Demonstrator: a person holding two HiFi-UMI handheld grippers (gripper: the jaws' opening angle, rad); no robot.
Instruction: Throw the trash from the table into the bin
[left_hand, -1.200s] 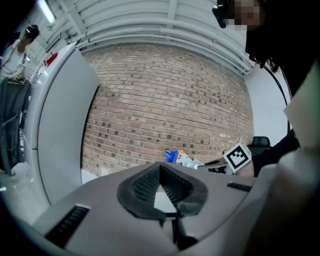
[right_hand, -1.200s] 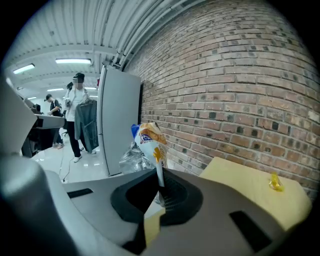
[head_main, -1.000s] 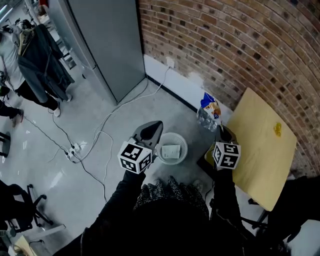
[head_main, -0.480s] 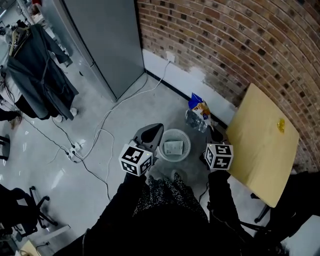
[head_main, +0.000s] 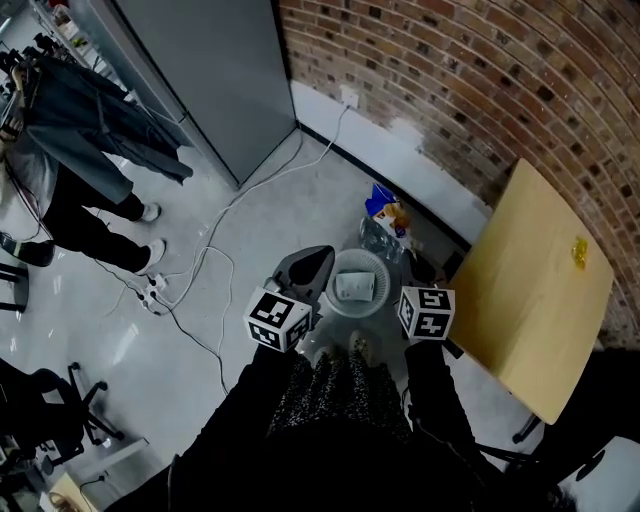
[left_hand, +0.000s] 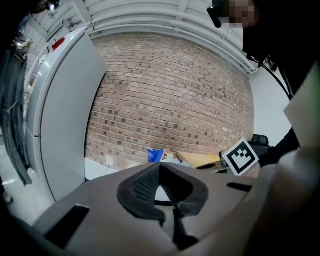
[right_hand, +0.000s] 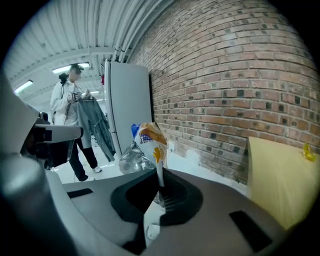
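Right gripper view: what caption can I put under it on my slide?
The right gripper, jaws shut on a crinkled snack bag, beside a brick wall and a yellow table.

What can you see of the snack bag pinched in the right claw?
The snack bag is crumpled, part clear crinkly plastic, part printed in blue, orange and white. The right claw is shut on a thin fold at its lower edge, so the bag stands up out of the jaws, leaning slightly left in the right gripper view. In the head view it shows just past the far rim of the white bin. Nothing else visibly touches it.
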